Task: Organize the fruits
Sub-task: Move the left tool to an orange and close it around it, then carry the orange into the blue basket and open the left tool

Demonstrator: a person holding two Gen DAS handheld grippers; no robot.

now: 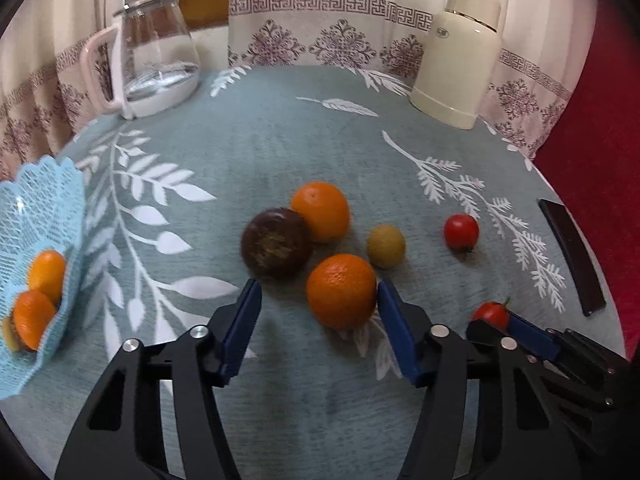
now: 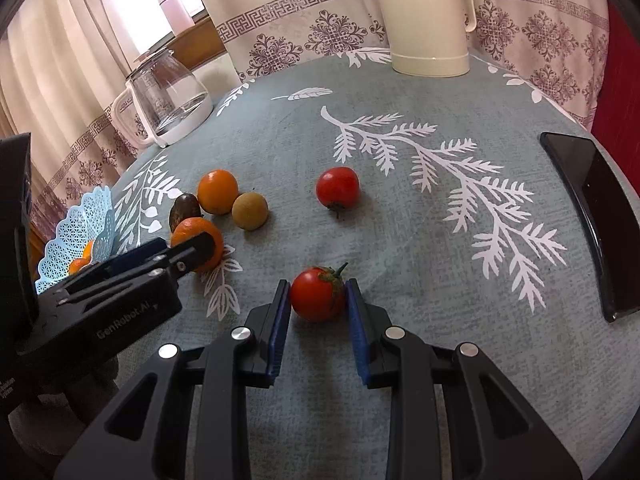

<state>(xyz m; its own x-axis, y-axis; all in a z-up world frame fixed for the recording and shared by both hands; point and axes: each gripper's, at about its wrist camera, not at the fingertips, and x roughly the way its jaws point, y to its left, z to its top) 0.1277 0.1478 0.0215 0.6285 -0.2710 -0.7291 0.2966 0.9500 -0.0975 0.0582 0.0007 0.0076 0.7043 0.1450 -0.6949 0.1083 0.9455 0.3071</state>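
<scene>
In the left wrist view my left gripper (image 1: 318, 286) stands open around an orange (image 1: 342, 290) on the table, its right pad touching the fruit. Behind lie a dark brown fruit (image 1: 276, 242), a second orange (image 1: 320, 212), a greenish-brown fruit (image 1: 386, 246) and a red tomato (image 1: 461, 232). A light-blue mesh basket (image 1: 40, 208) at the left holds two oranges. My right gripper (image 2: 318, 285) is shut on a stemmed tomato (image 2: 318, 294) that rests on the cloth. The left gripper (image 2: 192, 250) partly hides its orange (image 2: 188, 230) there.
A glass kettle (image 1: 156, 52) stands at the back left and a cream thermos (image 1: 456, 56) at the back right. A black phone (image 2: 592, 216) lies near the table's right edge. The round table (image 2: 400, 240) has a grey-blue leaf-patterned cloth; curtains hang behind.
</scene>
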